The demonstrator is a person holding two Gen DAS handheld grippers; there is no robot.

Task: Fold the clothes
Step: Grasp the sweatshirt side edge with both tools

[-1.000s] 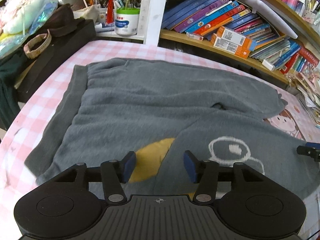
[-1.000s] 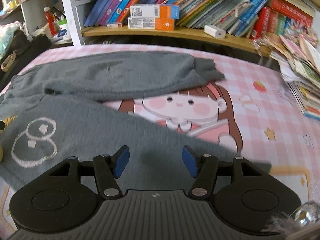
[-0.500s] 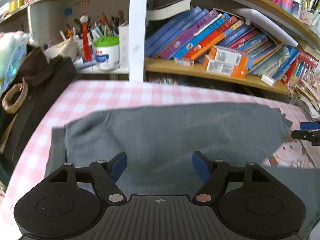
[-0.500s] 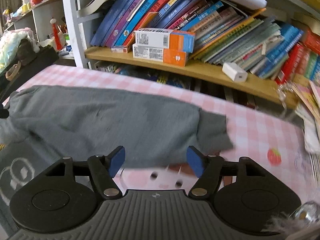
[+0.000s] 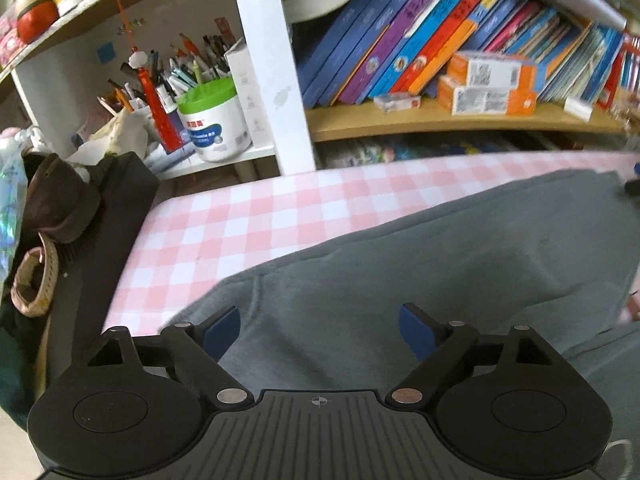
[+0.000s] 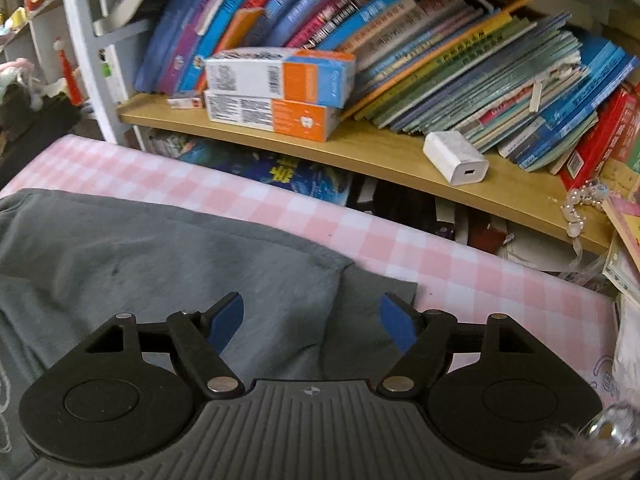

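A pink-and-white checked table cover [image 5: 248,220] carries everything here, its far edge running under a wooden bookshelf [image 6: 360,152] crammed with leaning picture books. On it lies the grey knitted sweater [image 5: 420,272], spread flat and reaching toward that far edge; in the right wrist view its ribbed cuff [image 6: 376,300] ends toward the far right corner, with bare cover beyond it.

The left gripper [image 5: 320,332] hangs over the sweater's far left part, near a seam, its blue-padded fingers [image 5: 222,330] wide apart with only cloth below and nothing gripped. The right gripper [image 6: 312,322] is poised over the sleeve just short of the cuff, its fingers [image 6: 394,322] likewise apart and empty. Both sets of jaws have just been opening.

This looks like the approach for a fold: each gripper lining up over the far edge of the garment. The next move probably calls for lowering both, pinching the cloth at matching points, then drawing that edge toward the near side evenly.
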